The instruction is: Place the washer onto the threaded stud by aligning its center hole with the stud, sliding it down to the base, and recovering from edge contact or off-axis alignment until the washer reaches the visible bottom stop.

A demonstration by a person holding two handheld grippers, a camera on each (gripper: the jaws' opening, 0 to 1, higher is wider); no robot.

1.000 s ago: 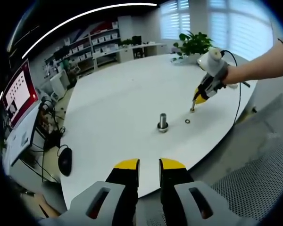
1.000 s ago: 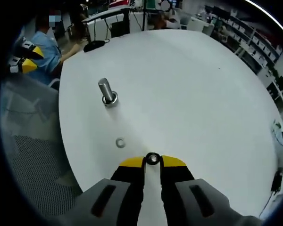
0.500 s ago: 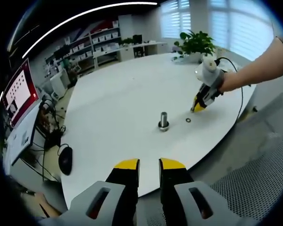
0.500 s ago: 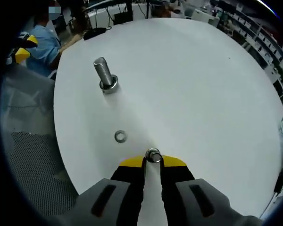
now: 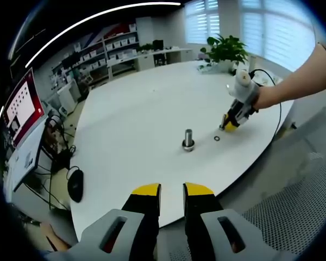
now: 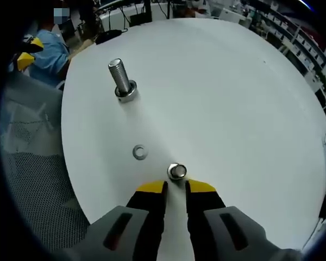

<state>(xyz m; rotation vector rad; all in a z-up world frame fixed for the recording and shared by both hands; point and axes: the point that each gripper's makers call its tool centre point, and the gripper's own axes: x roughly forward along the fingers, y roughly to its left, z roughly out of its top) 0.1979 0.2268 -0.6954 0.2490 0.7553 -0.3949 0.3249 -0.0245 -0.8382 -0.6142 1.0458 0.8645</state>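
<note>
A threaded stud (image 6: 120, 77) stands upright in its nut-like base near the middle of a round white desk (image 6: 223, 98), with a flat washer (image 6: 139, 152) lying loose on the desk surface between the stud and the right gripper (image 6: 175, 187). In the right gripper view, the yellow-tipped jaws stand a narrow gap apart and hold nothing; a small silver nut-like piece (image 6: 177, 172) sits on the desk just beyond the fingertips, close to them but not clamped. The washer lies to the left of that piece, apart from both it and the stud.

In the left gripper view, the left gripper (image 5: 172, 190) hovers off the near edge of the desk (image 5: 141, 119), its jaws slightly parted and empty. The stud (image 5: 188, 139) rises from the desk well ahead of it, and the washer (image 5: 216, 138) shows as a small dark ring just to the right of the stud. Farther right, a person's hand (image 5: 266, 98) points the right gripper (image 5: 226, 126) down at the desk, its tips low over the surface near the washer; a cable trails from it. A potted plant (image 5: 224, 50) stands at the far side of the desk, shelving lines the back wall, a monitor (image 5: 22, 109) glows at the left, and a computer mouse (image 5: 75, 185) rests on a lower surface beside the desk.
</note>
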